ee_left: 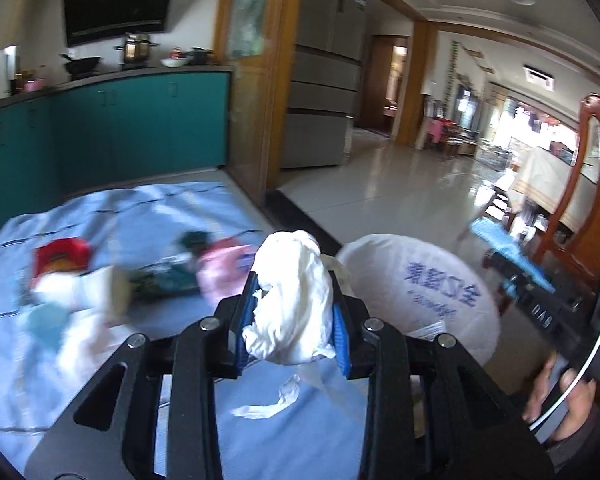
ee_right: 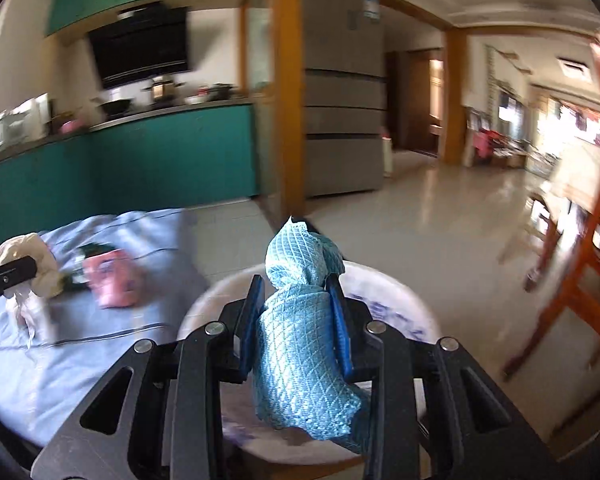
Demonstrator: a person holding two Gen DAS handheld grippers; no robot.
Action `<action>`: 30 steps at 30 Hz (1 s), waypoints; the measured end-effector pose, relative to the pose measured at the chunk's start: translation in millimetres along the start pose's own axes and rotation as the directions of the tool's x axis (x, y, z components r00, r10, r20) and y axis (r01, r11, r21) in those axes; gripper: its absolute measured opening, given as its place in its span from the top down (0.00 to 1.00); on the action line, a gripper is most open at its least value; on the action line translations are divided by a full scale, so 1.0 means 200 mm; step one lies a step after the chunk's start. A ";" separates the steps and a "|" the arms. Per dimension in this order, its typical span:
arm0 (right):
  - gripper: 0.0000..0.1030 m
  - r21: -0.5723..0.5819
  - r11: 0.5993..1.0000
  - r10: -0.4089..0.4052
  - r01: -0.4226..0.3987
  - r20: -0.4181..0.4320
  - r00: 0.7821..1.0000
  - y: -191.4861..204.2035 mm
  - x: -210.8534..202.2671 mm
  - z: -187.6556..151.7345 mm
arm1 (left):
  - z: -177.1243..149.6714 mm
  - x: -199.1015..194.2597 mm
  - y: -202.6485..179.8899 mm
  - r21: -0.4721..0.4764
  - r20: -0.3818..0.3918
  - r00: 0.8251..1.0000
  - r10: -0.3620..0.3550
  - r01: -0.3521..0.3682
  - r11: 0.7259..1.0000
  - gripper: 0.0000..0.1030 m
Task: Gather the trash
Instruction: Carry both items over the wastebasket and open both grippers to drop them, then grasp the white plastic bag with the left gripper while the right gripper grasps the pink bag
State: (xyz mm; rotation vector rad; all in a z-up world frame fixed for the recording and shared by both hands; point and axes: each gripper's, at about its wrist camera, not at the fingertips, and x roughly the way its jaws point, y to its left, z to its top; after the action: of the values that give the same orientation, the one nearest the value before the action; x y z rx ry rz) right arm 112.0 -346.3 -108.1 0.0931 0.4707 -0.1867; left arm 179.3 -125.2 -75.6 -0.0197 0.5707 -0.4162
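while left gripper (ee_left: 294, 312) clamps tissue wad (ee_left: 292, 300), blue cloth (ee_right: 300, 344) stands roughly upright in right gripper (ee_right: 298, 320).

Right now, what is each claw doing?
Left gripper: shut on a white tissue.
Right gripper: shut on a blue cloth.

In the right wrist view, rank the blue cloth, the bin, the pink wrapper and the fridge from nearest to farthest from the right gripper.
1. Blue cloth: clamped in the right gripper.
2. Bin: just beyond and below the fingers.
3. Pink wrapper: left, on the sheet.
4. Fridge: far back, past the wooden post.
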 end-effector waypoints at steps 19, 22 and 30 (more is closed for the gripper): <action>0.47 0.131 0.991 0.055 -0.041 -0.110 0.992 -0.16 0.17 -0.04 | 0.03 0.39 -0.25 0.051 -0.073 0.996 -0.050 0.054 0.997 0.25; 0.26 0.133 0.991 0.049 -0.035 -0.104 0.993 -0.13 0.17 -0.03 | 0.03 0.21 -0.05 0.010 -0.002 0.997 0.080 -0.080 0.997 0.23; 0.18 -0.012 0.992 0.123 -0.125 -0.122 0.985 0.11 0.21 0.00 | -0.05 -0.12 0.65 -0.167 -0.045 0.896 0.443 -0.444 0.881 0.22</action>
State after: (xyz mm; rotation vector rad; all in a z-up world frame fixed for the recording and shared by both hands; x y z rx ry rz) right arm 151.8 -331.9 -126.8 0.1145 0.5854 -0.0539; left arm 205.1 4.5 -87.9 -0.0535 0.5955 0.0833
